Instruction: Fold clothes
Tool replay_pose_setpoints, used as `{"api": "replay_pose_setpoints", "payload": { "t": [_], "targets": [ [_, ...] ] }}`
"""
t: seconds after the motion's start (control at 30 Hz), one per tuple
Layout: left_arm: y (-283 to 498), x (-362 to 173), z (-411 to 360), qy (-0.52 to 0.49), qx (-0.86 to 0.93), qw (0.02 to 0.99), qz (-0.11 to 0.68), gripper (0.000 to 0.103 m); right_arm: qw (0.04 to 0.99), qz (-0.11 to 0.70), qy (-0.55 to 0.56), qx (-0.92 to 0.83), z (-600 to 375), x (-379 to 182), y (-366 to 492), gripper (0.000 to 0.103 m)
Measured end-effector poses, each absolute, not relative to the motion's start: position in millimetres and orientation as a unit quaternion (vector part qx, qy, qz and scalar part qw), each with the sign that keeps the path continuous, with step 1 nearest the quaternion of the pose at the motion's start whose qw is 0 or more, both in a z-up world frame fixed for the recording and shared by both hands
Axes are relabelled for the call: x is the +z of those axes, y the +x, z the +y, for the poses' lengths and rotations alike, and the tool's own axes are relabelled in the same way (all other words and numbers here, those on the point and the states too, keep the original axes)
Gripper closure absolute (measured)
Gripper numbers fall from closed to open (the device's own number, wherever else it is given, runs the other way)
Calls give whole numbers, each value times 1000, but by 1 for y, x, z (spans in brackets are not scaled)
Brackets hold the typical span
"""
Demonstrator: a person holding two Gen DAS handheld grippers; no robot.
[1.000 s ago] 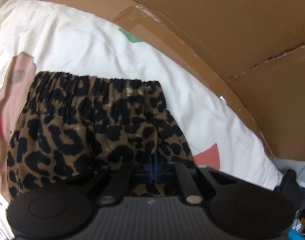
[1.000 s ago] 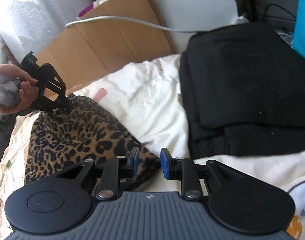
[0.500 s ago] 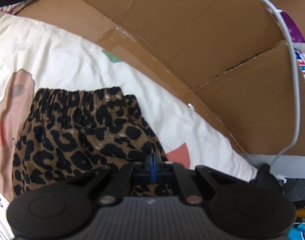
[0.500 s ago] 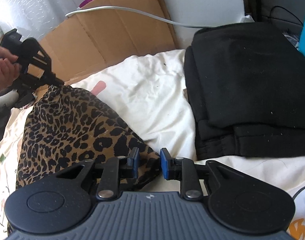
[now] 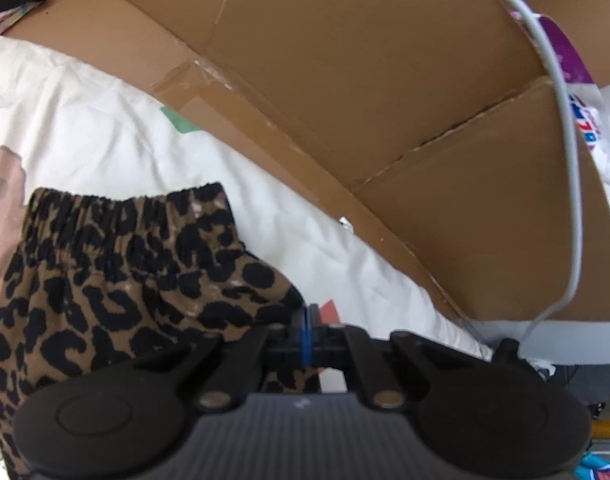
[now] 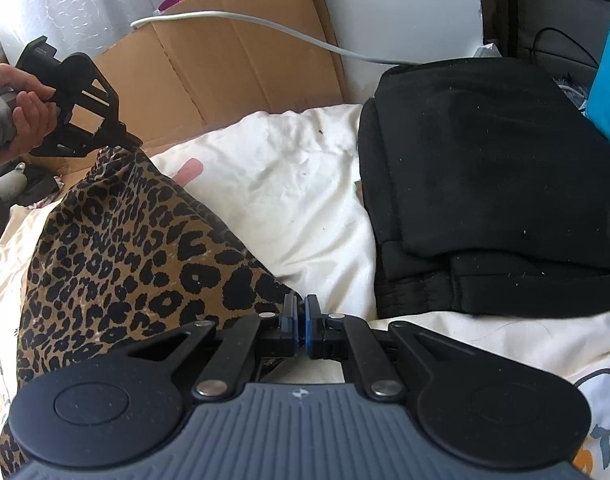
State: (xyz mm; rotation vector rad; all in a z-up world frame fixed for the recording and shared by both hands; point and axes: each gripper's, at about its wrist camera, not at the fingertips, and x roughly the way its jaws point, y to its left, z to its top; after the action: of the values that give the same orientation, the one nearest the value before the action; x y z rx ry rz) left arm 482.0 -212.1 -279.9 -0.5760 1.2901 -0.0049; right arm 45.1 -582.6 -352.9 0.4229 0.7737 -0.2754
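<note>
Leopard-print shorts point(image 5: 117, 276) with an elastic waistband lie on a white printed bedsheet point(image 5: 85, 120). My left gripper point(image 5: 307, 320) is shut on a corner of the shorts and lifts it. In the right wrist view the shorts point(image 6: 117, 248) stretch between both grippers. The left gripper point(image 6: 131, 145) holds the far corner, held by a hand. My right gripper point(image 6: 301, 318) is shut on the near corner of the shorts.
Flattened cardboard point(image 5: 365, 100) leans along the bed's far edge, with a grey cable point(image 5: 573, 200) hanging over it. A folded stack of black clothes point(image 6: 493, 184) lies on the sheet point(image 6: 289, 200) to the right of the shorts.
My right gripper has shut on the near corner of the shorts. The left gripper closed on the far corner and raised it, pulling the fabric up and away.
</note>
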Motion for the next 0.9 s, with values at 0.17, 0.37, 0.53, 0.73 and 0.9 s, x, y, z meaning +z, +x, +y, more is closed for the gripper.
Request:
{"api": "replay_pose_setpoints", "payload": {
  "t": [0.17,0.37,0.53,0.73,0.9],
  "targets": [
    [486,-295,-214,-262,-2,761,594,103,892,382,195,-142,-586,-353,48,103],
    [490,-318,-220,-239,-1,759,605,103,885,398,196,-141,-589,-359,51,103],
    [489,-330,-220,-240,0,751,615,100,884,395,205,-143,-592,-356,48,103],
    [473,-291,-228,-197,-23,767,611,61,893,364,216,-153,-592,-343,39,100],
    [447,-272,-233,-167,-63,769,614,64,900,338,224,-162,-593,-332,31,100]
  ]
}}
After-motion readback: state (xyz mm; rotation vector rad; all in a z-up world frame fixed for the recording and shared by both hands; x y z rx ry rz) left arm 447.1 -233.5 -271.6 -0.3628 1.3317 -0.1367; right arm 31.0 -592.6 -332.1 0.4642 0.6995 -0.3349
